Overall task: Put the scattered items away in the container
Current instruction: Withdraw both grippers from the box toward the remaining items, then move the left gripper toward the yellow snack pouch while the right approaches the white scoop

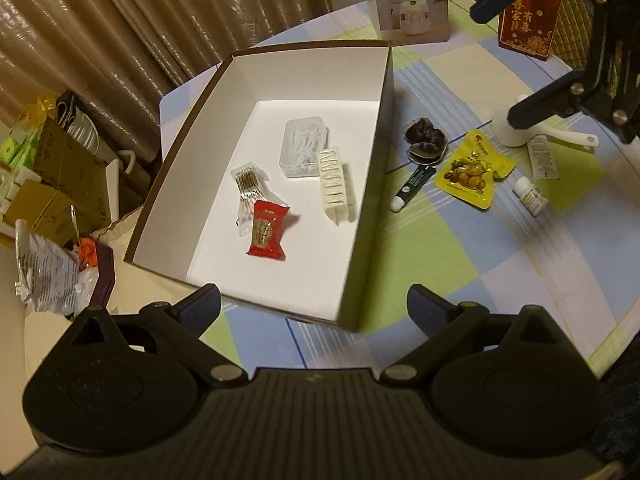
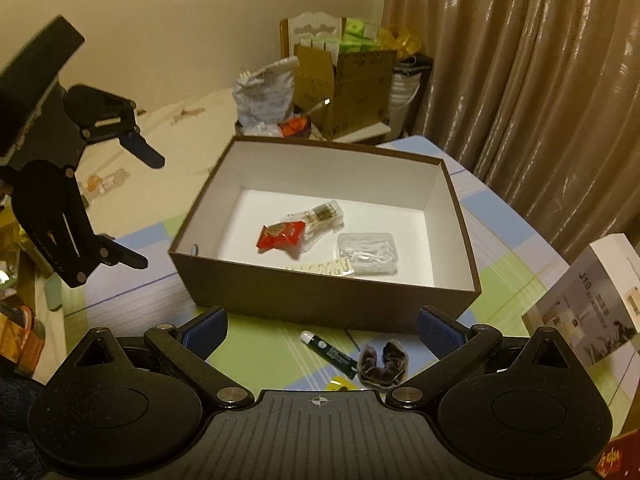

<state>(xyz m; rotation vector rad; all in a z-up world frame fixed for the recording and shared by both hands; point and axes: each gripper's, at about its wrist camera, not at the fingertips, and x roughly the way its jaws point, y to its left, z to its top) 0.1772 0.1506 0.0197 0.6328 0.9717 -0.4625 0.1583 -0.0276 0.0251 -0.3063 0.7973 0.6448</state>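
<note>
A brown box (image 1: 312, 76) with a white inside holds a clear floss case (image 1: 306, 146), a cream hair claw (image 1: 336, 184), a clear stick packet (image 1: 248, 196) and a red snack packet (image 1: 267, 232). To its right on the checked cloth lie a dark hair clip (image 1: 425, 142), a green tube (image 1: 414, 188), a yellow snack packet (image 1: 474, 170), a small white bottle (image 1: 530, 200) and a white sachet (image 1: 542, 156). My left gripper (image 1: 314, 304) hangs open and empty at the box's near edge. My right gripper (image 2: 322, 328) is open above the green tube (image 2: 328, 354) and hair clip (image 2: 382, 364).
A white humidifier carton (image 1: 408, 0) and a red printed box (image 1: 528, 20) stand at the table's far side. A white stand-like object (image 1: 536, 132) sits near the sachet. Cardboard boxes and bags (image 1: 60, 176) crowd the floor beyond the table's left edge, by a curtain.
</note>
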